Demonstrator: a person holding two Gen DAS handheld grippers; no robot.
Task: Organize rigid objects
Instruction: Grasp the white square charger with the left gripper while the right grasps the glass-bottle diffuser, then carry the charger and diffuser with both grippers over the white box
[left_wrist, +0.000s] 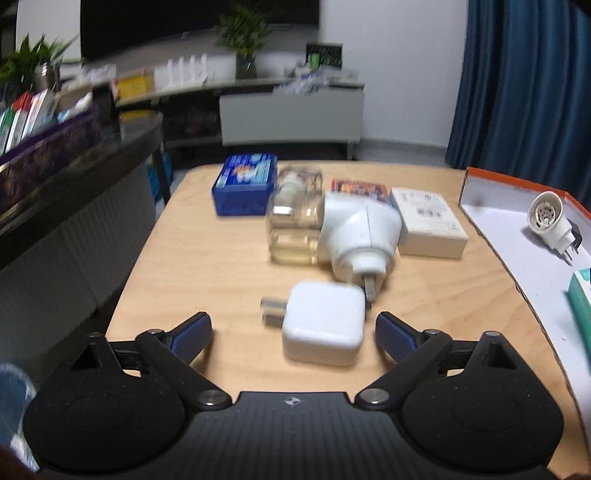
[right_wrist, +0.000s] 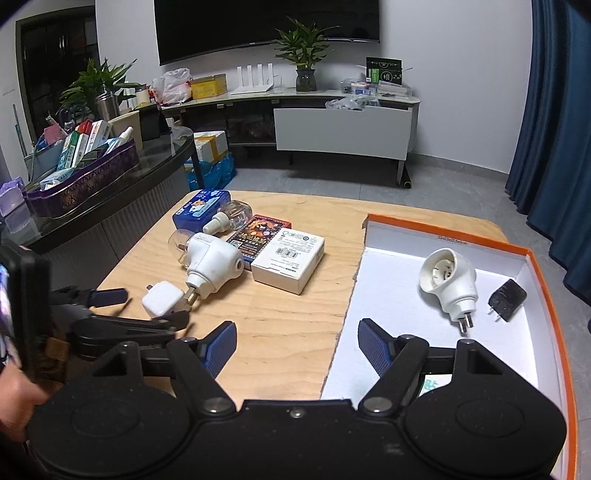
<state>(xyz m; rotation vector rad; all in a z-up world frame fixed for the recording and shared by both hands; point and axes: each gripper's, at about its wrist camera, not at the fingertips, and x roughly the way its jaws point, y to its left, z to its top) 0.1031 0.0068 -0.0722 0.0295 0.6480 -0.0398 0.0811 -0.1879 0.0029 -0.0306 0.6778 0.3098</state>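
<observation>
A small white square charger was found lying on its side on the wooden table, prongs toward the left in the left wrist view, just before a white plug-in vaporiser with a clear bottle. Behind these, a blue tin, a printed card box and a white carton were grouped. To the right, an orange-rimmed box was seen, with a second white vaporiser and a black adapter already laid inside.

The step in hand was judged to be the pick-up of the charger. The left gripper was held wide open and empty, with the charger framed between its blue pads, neither pad being seen to touch it. A further advance and a closing on the charger's flat sides would be called for, then a carry to the box.

The right gripper was likewise spread wide and empty, poised over the box's near edge.
</observation>
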